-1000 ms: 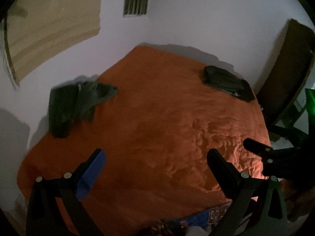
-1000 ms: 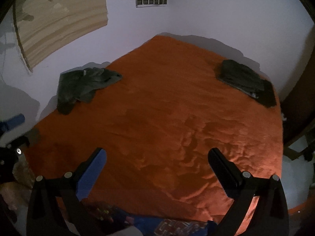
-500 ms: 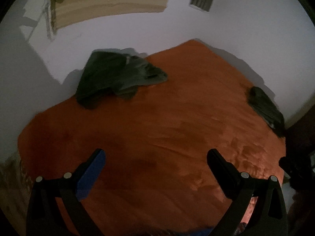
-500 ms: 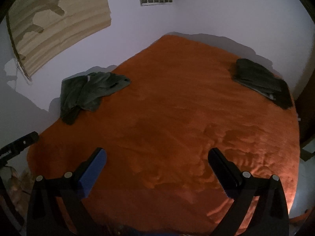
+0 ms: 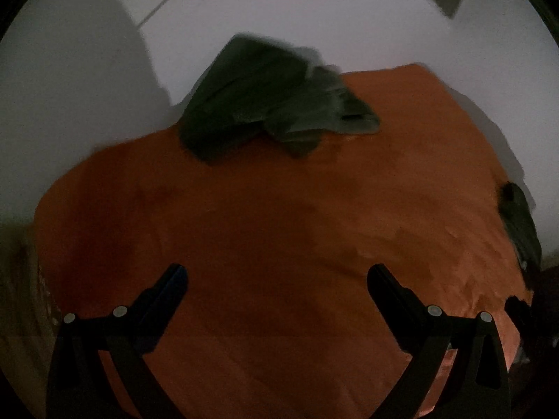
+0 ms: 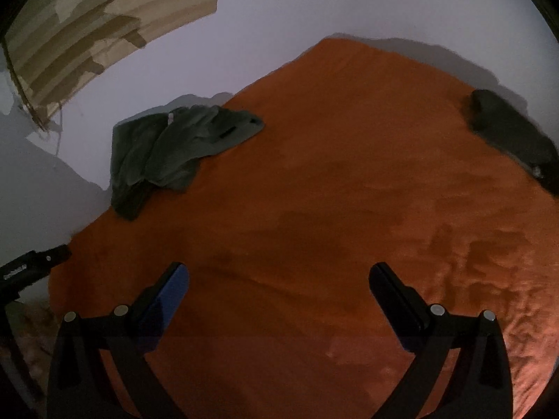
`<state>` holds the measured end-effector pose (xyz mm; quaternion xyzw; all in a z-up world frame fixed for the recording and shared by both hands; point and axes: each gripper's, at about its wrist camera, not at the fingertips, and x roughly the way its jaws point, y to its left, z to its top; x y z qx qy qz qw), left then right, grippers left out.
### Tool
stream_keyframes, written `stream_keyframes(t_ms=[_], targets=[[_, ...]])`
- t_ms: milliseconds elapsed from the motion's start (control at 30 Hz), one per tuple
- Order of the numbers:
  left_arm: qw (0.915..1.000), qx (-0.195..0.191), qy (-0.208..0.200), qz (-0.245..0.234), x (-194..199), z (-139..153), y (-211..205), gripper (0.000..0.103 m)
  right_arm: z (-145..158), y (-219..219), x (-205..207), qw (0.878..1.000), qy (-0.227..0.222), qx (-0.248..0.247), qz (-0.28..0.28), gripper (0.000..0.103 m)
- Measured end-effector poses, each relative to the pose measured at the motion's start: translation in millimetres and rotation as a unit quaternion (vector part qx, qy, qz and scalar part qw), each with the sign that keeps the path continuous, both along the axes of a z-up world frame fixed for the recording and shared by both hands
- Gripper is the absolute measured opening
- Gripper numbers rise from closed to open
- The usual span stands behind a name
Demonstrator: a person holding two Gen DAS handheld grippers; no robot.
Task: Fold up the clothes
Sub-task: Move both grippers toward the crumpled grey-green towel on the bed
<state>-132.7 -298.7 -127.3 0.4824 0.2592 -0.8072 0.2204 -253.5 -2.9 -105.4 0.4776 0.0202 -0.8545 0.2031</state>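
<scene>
The left gripper [image 5: 277, 276] has swung toward the crumpled garment [image 5: 276, 111], which now fills more of its view than a second ago; its jaws are apart and empty. The right gripper [image 6: 278, 274], jaws likewise apart, has hardly shifted. The crumpled garment [image 6: 174, 146] lies loose at the bed's [image 6: 314, 227] left edge by the wall; a folded pile [image 6: 513, 136] sits far right. This looks like an approach to the loose garment

A: The crumpled green garment [image 5: 276, 104] at the orange bed's [image 5: 279, 227] far-left edge looks smeared in the left wrist view.

B: And the dark folded pile [image 6: 513, 132] at the right edge? Its folds are too dim to tell.
</scene>
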Motion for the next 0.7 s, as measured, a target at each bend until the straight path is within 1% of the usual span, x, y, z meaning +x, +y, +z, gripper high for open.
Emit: stream_keyframes(t_ms=[167, 200, 300, 400, 533, 700], targets=[[0.9983, 0.027, -0.022, 0.047, -10, -33, -39, 0.102, -36, -31, -27, 0.999, -0.023, -0.030, 0.007, 0.103], [0.9979, 0.031, -0.022, 0.053, -8, -34, -43, 0.102, -42, -38, -33, 0.999, -0.026, -0.035, 0.007, 0.103], [0.9966, 0.043, -0.030, 0.063, -20, -44, -60, 0.102, -58, -60, -50, 0.998, -0.030, -0.050, 0.011, 0.103], [0.9957, 0.051, -0.038, 0.068, -28, -50, -68, 0.102, -68, -85, -64, 0.998, -0.030, -0.059, 0.020, 0.103], [0.9947, 0.062, -0.042, 0.071, -41, -59, -76, 0.102, -81, -132, -80, 0.997, -0.023, -0.063, 0.047, 0.103], [0.9934, 0.064, -0.031, 0.091, -63, -79, -98, 0.102, -90, -189, -98, 0.994, -0.026, -0.065, 0.081, 0.103]])
